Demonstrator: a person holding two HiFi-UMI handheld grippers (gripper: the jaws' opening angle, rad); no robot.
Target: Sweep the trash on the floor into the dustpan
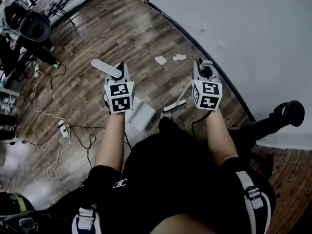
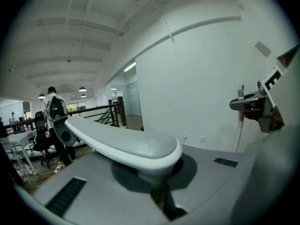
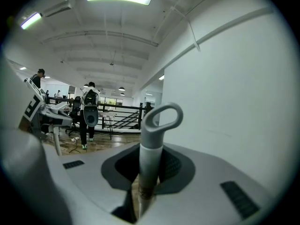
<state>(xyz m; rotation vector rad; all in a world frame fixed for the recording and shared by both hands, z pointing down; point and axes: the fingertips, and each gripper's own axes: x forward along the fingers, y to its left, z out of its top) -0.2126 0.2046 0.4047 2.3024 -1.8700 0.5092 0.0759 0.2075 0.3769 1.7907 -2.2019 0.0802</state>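
In the head view my left gripper (image 1: 118, 76) is shut on the white flat handle (image 1: 107, 68) of the dustpan, whose grey pan (image 1: 142, 114) rests on the wood floor by my legs. My right gripper (image 1: 203, 73) is shut on the grey broom handle (image 1: 205, 65) with a loop at its top; the broom head (image 1: 174, 105) lies low on the floor. Two or three white paper scraps (image 1: 161, 60) lie ahead near the wall. In the left gripper view the dustpan handle (image 2: 123, 142) stands out of the left gripper (image 2: 158, 184). The right gripper (image 3: 142, 187) clamps the looped broom handle (image 3: 154, 137).
A white wall (image 1: 243, 28) with a black baseboard runs along the right. Cables and a power strip (image 1: 62, 128) trail on the floor at left. Dark equipment (image 1: 33, 26) stands at the upper left. A black shoe (image 1: 291, 112) is at right. A person with a backpack (image 3: 89, 108) stands far off.
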